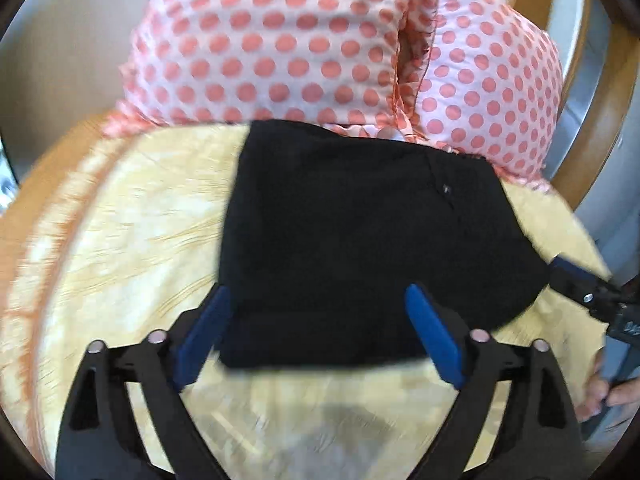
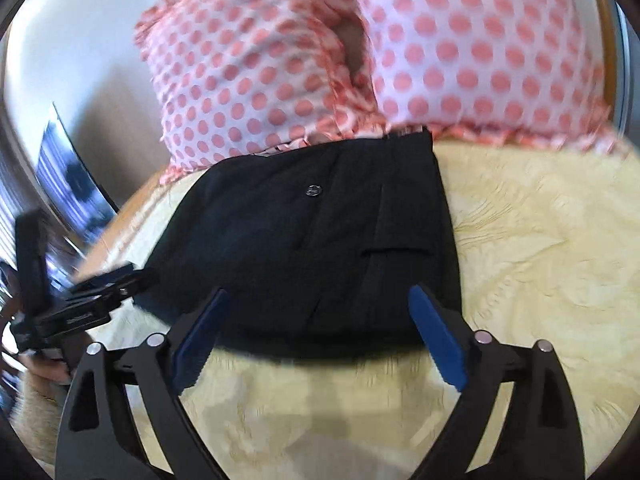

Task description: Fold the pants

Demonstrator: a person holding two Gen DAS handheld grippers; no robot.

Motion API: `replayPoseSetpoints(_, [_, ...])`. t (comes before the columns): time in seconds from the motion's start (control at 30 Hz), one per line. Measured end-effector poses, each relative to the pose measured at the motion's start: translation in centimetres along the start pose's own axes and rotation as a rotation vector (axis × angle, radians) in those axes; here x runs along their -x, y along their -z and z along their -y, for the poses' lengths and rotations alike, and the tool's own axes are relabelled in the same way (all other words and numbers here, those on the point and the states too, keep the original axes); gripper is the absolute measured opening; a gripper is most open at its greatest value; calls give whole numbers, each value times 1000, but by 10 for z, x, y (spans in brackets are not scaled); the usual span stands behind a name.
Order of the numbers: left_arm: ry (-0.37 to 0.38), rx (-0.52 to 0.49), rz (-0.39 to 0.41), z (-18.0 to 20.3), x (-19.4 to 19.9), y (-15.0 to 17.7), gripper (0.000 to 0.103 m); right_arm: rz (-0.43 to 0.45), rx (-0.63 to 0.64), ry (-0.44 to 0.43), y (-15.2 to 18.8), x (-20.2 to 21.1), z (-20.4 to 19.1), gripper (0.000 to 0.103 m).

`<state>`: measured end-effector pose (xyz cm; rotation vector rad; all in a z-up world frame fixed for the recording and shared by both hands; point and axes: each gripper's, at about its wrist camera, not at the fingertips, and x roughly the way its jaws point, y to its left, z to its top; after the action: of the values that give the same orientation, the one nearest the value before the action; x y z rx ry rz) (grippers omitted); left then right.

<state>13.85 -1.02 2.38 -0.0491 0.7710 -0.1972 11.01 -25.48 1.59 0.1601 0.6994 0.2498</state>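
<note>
Black pants (image 1: 360, 240) lie folded into a compact rectangle on a yellow patterned bedspread (image 1: 132, 240). A button and a pocket slit show on top in the right wrist view (image 2: 320, 248). My left gripper (image 1: 320, 304) is open and empty, its blue fingers (image 1: 208, 332) spread above the near edge of the pants. My right gripper (image 2: 320, 304) is open and empty too, hovering over the near edge. The right gripper also shows at the right edge of the left wrist view (image 1: 576, 284). The left gripper shows at the left edge of the right wrist view (image 2: 104, 284).
Two pink-and-white polka-dot pillows (image 1: 300, 48) lean behind the pants, touching their far edge. A wooden headboard (image 1: 580, 80) stands at the right. A dark screen-like panel (image 2: 68, 176) stands left of the bed.
</note>
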Motion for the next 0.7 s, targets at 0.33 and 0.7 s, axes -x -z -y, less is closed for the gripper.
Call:
replayPoseSetpoints(0.33, [-105,-32,15,7,30,67,98,46,78,223,51,12,-42,102])
replayPoseSetpoints(0.7, [-146,-50,5,7,29,91,101,-29,48,271,83,3,-46,102])
